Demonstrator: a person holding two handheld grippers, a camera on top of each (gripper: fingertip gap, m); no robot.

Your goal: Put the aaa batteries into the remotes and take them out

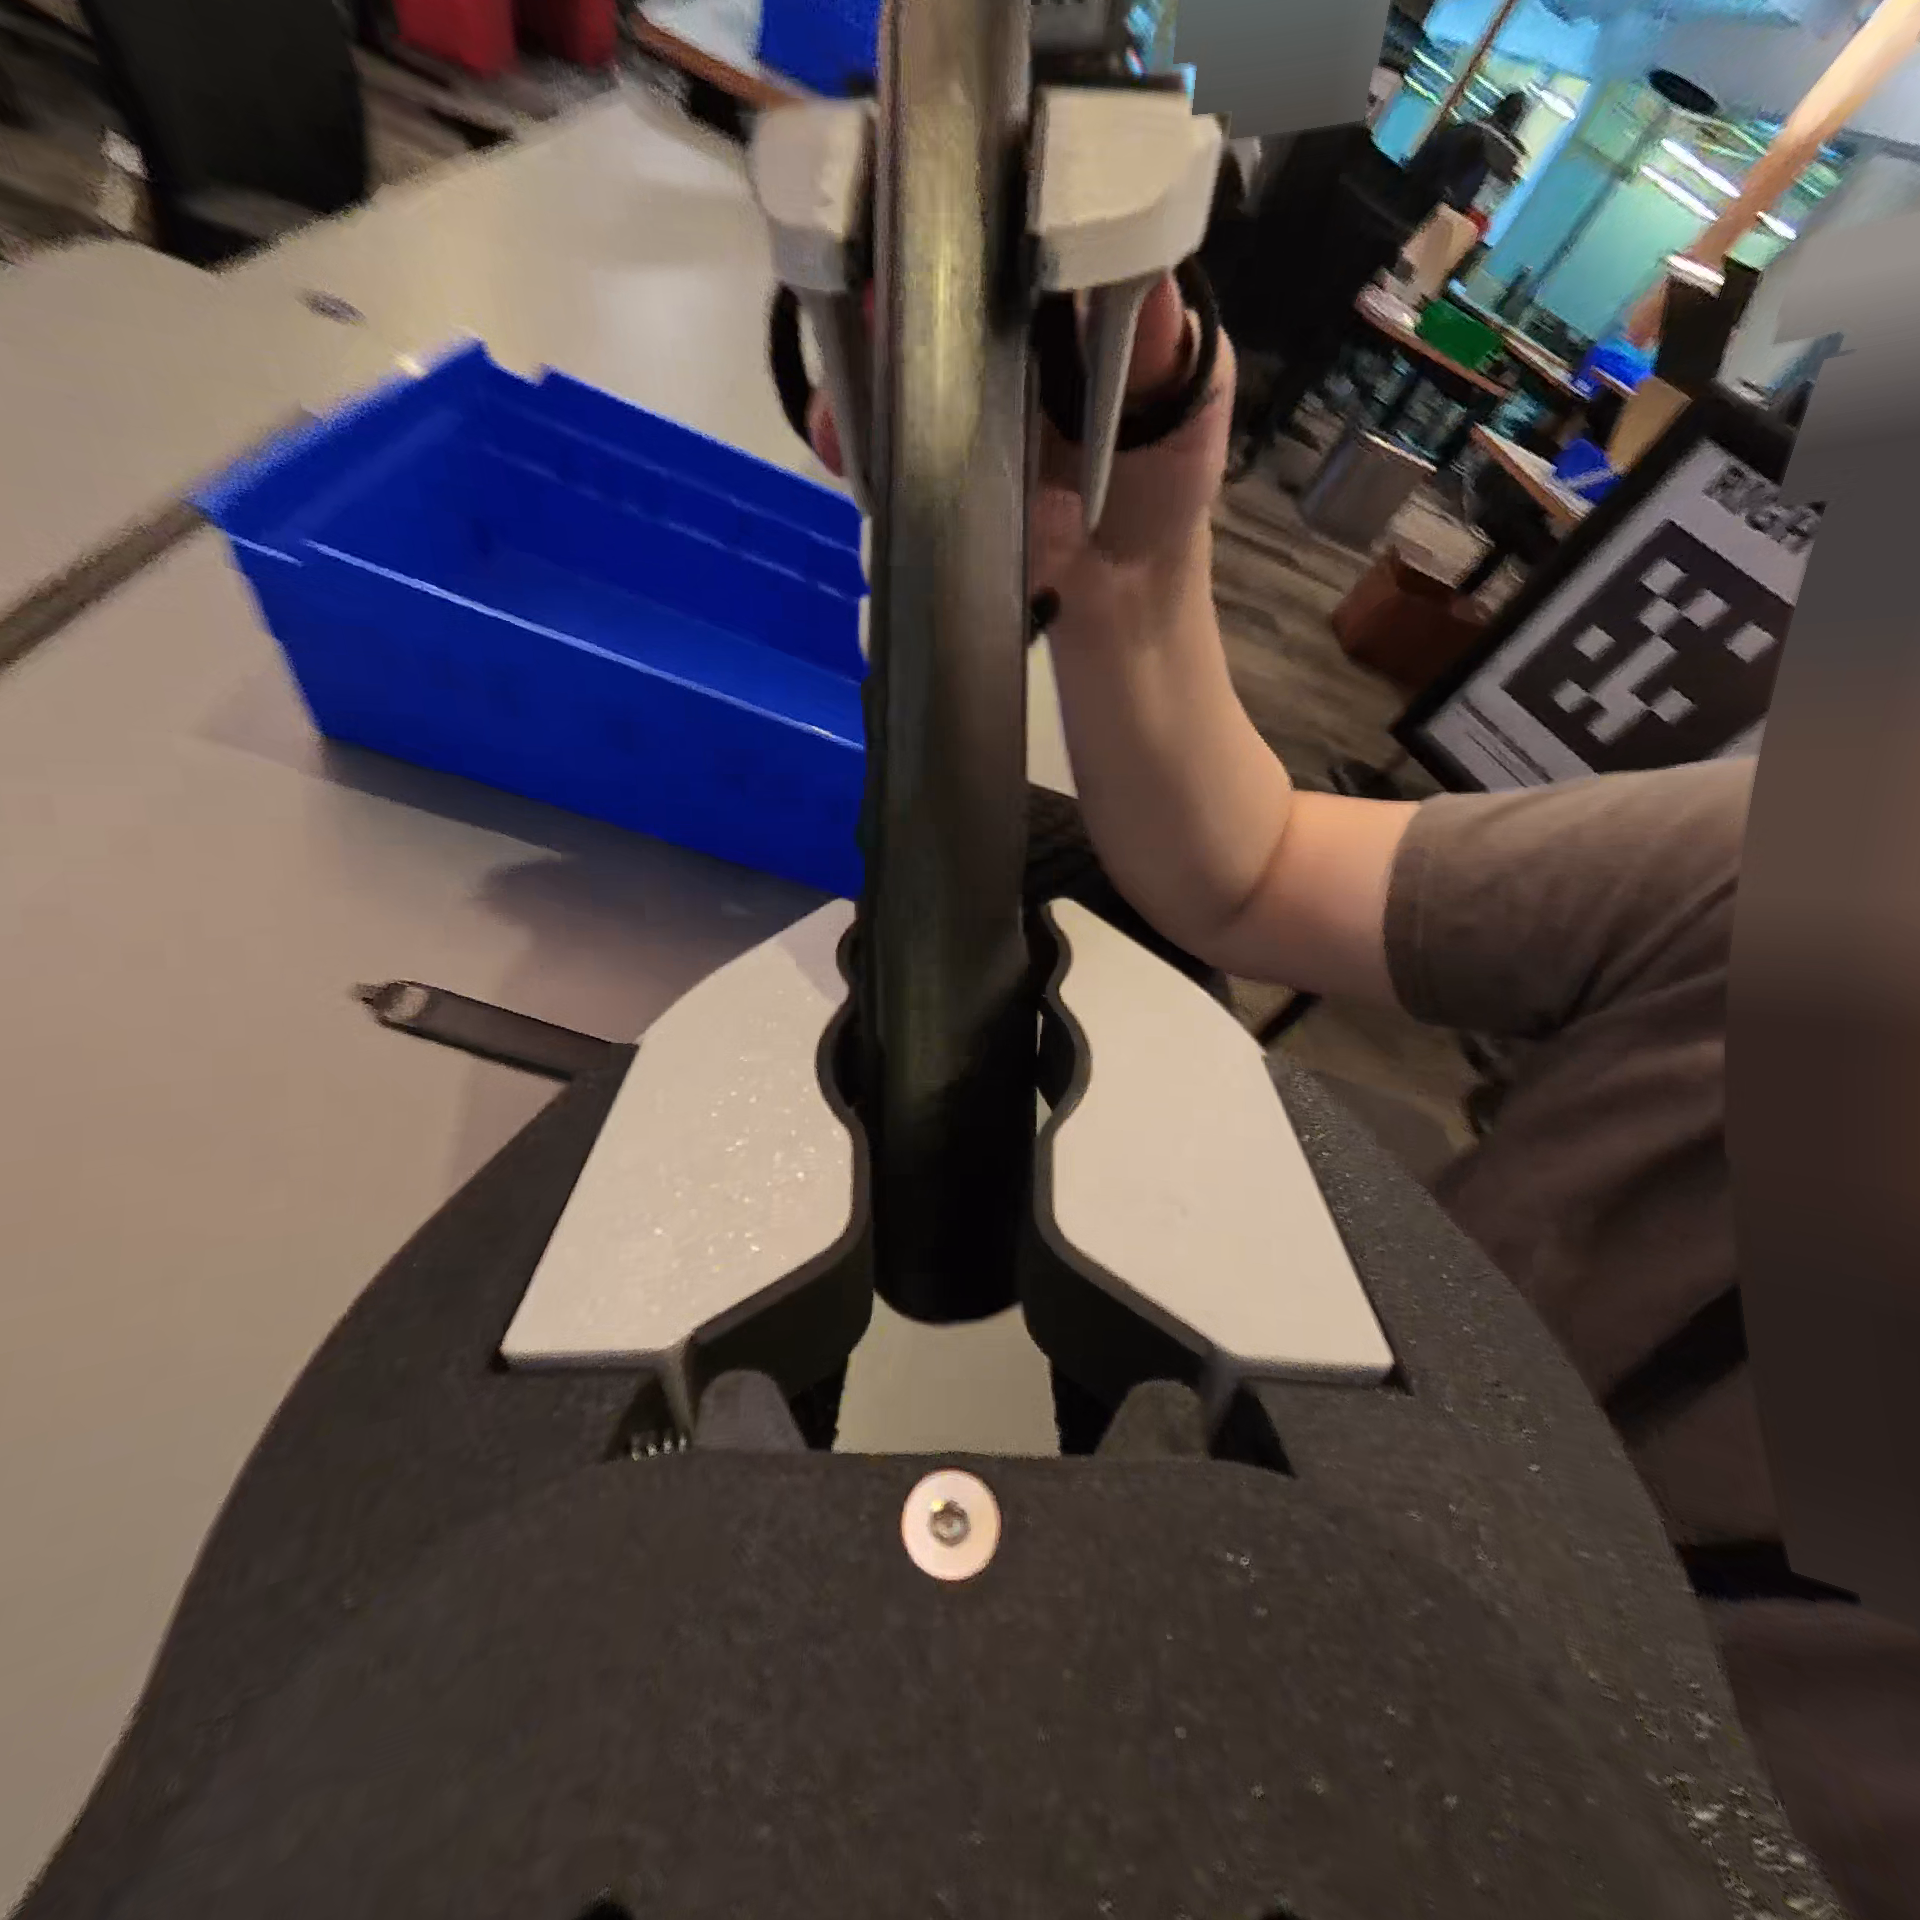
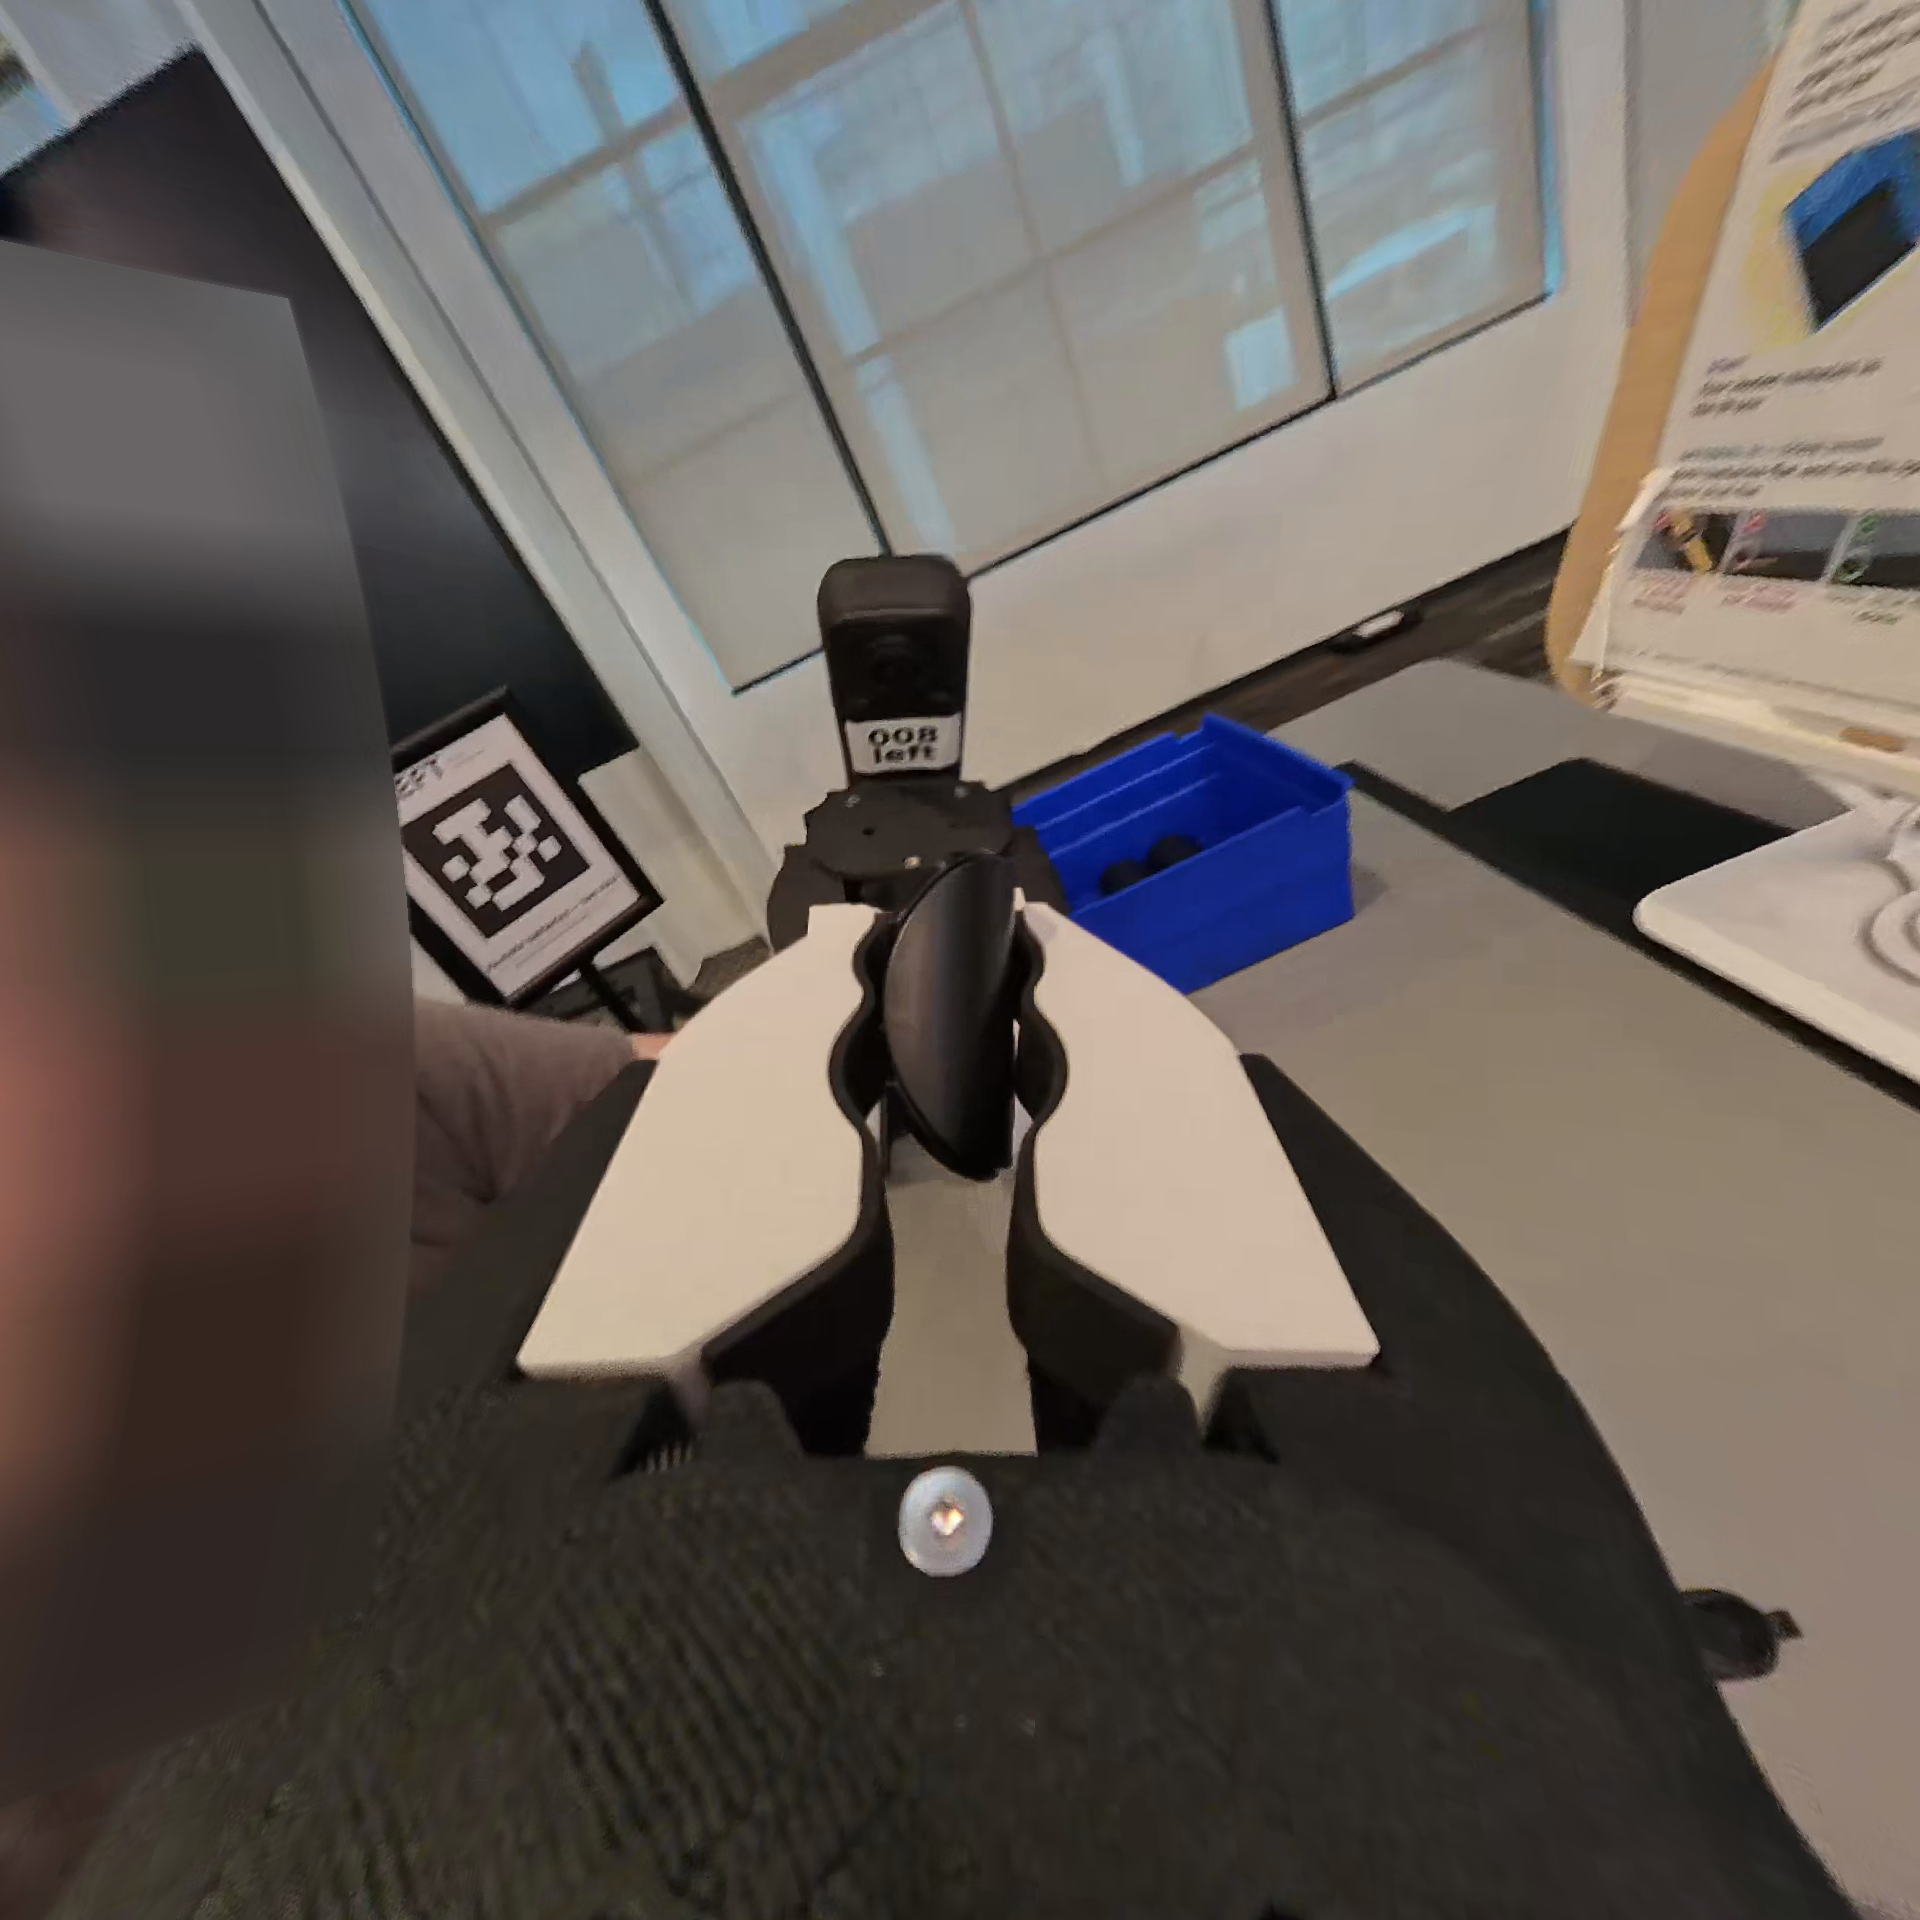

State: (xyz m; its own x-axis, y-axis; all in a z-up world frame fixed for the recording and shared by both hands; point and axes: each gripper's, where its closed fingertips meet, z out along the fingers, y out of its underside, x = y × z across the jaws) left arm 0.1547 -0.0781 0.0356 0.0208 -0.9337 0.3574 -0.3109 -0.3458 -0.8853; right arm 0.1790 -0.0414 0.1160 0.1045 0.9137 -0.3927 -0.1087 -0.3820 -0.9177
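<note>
Grey table [image 2: 1455, 1091]; only the right view shows dark objects inside bin [image 2: 1278, 883].

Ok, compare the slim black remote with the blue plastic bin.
The slim glossy black remote is long and narrow; the blue plastic bin is wide and open-topped. The remote hangs clamped between the left gripper and right gripper; the bin rests on the grey table. Both look like smooth hard plastic.

A blue bin [image 1: 540, 623] sits on the grey table [image 1: 156, 935], framed marker sign [image 2: 514, 847] beyond.
</note>
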